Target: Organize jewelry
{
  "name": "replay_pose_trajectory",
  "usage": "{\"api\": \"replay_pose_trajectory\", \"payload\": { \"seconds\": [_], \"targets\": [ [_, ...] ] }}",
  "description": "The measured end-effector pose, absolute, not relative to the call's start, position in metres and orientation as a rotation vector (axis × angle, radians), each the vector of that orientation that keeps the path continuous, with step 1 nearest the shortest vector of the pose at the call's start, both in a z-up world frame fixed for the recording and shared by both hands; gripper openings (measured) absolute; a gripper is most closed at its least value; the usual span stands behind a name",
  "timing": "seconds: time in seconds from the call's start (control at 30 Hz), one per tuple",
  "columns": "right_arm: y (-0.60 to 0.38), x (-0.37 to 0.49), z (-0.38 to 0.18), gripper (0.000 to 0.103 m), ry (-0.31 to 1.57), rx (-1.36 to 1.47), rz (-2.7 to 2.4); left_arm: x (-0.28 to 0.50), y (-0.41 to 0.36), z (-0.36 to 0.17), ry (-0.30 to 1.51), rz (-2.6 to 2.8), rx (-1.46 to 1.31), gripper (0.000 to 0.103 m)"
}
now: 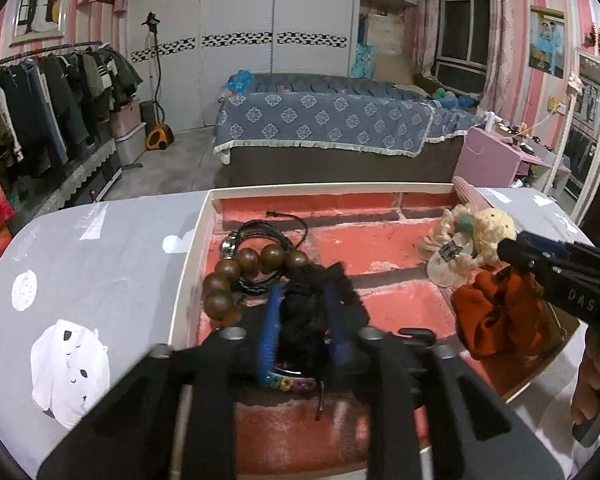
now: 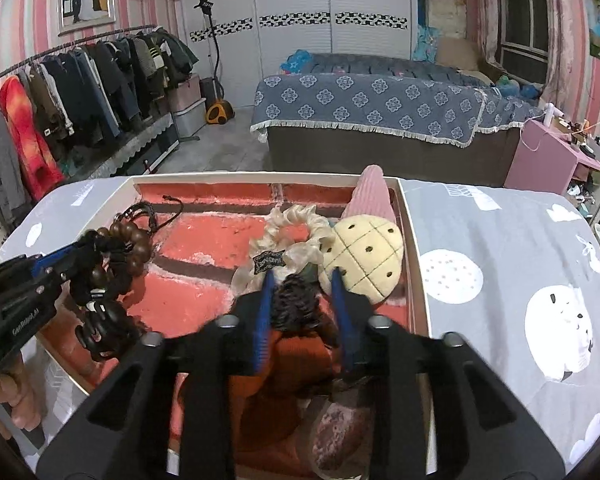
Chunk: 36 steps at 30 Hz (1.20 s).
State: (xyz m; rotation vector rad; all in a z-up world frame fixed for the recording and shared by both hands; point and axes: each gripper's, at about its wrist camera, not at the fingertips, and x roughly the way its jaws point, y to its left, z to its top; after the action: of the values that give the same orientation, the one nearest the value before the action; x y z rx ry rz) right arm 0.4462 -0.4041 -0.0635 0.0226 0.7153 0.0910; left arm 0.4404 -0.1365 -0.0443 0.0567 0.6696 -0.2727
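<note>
Brick-red lining covers the floor of a shallow white tray (image 1: 188,276) on a desk (image 1: 100,264) spread with a grey cartoon cloth, where two hand-held claws work side by side at sorting jewelry and hair pieces. The left claw (image 1: 302,300) has its blue fingers (image 1: 274,320) on either side of a black scrunchie (image 1: 312,308) at the tray's near left, seemingly clasping it, just beside a wooden bead bracelet (image 1: 236,276) that touches a coil of black cord (image 1: 268,232); a small multicoloured bead strand (image 1: 288,383) lies under the claw's body. The right claw (image 2: 302,294) stands at the near right of the tray with its fingers (image 2: 262,332) parted around a dark fuzzy tuft (image 2: 296,300) above a rust scrunchie (image 2: 296,356); whether they press on it cannot be told. Just beyond lie a cream scrunchie (image 2: 284,236) with a dark tag and a pale quilted puff (image 2: 364,256), with a pink ribbed piece (image 2: 370,192) leaning on the far wall. The step in hand appears to be grouping soft hair ties apart from bracelets. Done well, each claw would lift straight up before travelling, since the black scrunchie lies against the beads and could drag them, and the two claws, close together over one tray, would do best to move one at a time.
</note>
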Motion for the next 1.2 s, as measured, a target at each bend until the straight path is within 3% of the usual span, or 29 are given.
{"api": "replay_pose_trajectory", "payload": {
  "seconds": [0.03, 0.1, 0.17, 0.23, 0.3, 0.37, 0.57, 0.8, 1.2],
  "targets": [
    [-0.404, 0.445, -0.060, 0.042, 0.708, 0.026, 0.092, 0.439, -0.137, -0.042, 0.665, -0.287, 0.054, 0.052],
    [-0.405, 0.438, -0.048, 0.054, 0.681, 0.022, 0.090, 0.434, -0.139, -0.035, 0.647, -0.309, 0.058, 0.055],
    [-0.406, 0.426, -0.029, 0.062, 0.634, 0.019, 0.079, 0.425, -0.141, -0.021, 0.600, -0.295, 0.079, 0.066],
    [-0.409, 0.407, -0.009, 0.076, 0.578, 0.015, 0.051, 0.412, -0.141, -0.005, 0.553, -0.286, 0.096, 0.086],
    [-0.413, 0.387, 0.007, 0.088, 0.541, 0.021, 0.048, 0.394, -0.139, 0.011, 0.507, -0.268, 0.123, 0.091],
    [-0.416, 0.363, 0.021, 0.091, 0.516, 0.017, 0.047, 0.371, -0.137, 0.023, 0.471, -0.256, 0.156, 0.099],
    [-0.415, 0.279, 0.033, 0.098, 0.469, -0.049, 0.049, 0.290, -0.116, 0.033, 0.398, -0.255, 0.208, 0.099],
    [-0.422, 0.183, 0.008, 0.098, 0.407, 0.008, 0.031, 0.199, -0.066, 0.018, 0.342, -0.160, 0.131, 0.099],
    [-0.409, 0.123, -0.036, 0.098, 0.296, -0.002, 0.062, 0.142, -0.055, -0.011, 0.227, -0.085, 0.120, 0.099]
  ]
}}
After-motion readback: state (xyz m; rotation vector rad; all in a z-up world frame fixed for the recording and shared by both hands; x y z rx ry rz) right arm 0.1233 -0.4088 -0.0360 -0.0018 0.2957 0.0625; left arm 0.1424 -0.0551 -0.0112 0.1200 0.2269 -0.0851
